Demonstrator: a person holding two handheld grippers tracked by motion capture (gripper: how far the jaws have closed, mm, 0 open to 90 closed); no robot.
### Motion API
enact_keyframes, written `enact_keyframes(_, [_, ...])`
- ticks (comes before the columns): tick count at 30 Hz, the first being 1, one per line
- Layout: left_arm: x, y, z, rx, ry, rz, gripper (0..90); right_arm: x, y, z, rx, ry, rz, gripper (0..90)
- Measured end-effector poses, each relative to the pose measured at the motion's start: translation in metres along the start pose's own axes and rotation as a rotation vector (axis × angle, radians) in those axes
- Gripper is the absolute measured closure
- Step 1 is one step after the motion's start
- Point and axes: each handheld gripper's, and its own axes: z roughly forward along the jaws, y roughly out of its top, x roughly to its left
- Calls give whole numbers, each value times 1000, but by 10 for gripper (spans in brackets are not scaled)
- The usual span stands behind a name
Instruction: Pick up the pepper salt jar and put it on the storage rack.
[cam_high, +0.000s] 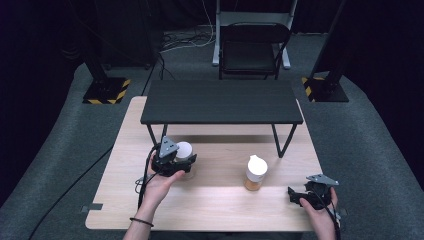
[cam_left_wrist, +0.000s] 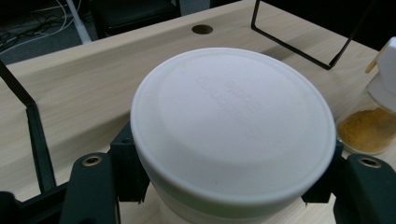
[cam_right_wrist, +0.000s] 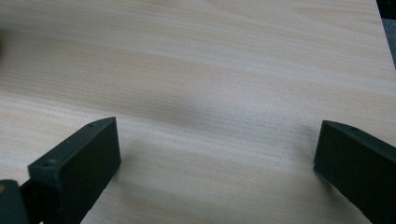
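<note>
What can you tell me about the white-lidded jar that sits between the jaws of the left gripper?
The jar stands upright on the wooden table, in front of the black shelf. Its round white lid looks like matte plastic, is closed, and bears faint embossed lettering too weak to read. The body below is pale and mostly hidden. The left gripper has a jaw at each side, just under the lid's rim.

Tub (cam_high: 184, 150) left of spice jar (cam_high: 256, 173), both before shelf (cam_high: 221, 102).

The right hand-held gripper (cam_right_wrist: 217, 158) hangs just above the bare, pale wooden bench (cam_right_wrist: 210, 70), its two black jaws spread wide apart.
</note>
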Motion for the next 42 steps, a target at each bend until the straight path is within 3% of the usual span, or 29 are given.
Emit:
enact_keyframes(8, [-3, 21, -11, 0, 8, 28, 336, 0, 0, 0, 0, 0, 0, 0])
enact_keyframes(17, [-3, 54, -28, -1, 18, 56, 336, 0, 0, 0, 0, 0, 0, 0])
enact_keyframes(31, [5, 102, -47, -16, 25, 31, 336, 0, 0, 0, 0, 0, 0, 0])
enact_keyframes(42, [8, 138, -61, -32, 76, 41, 336, 0, 0, 0, 0, 0, 0, 0])
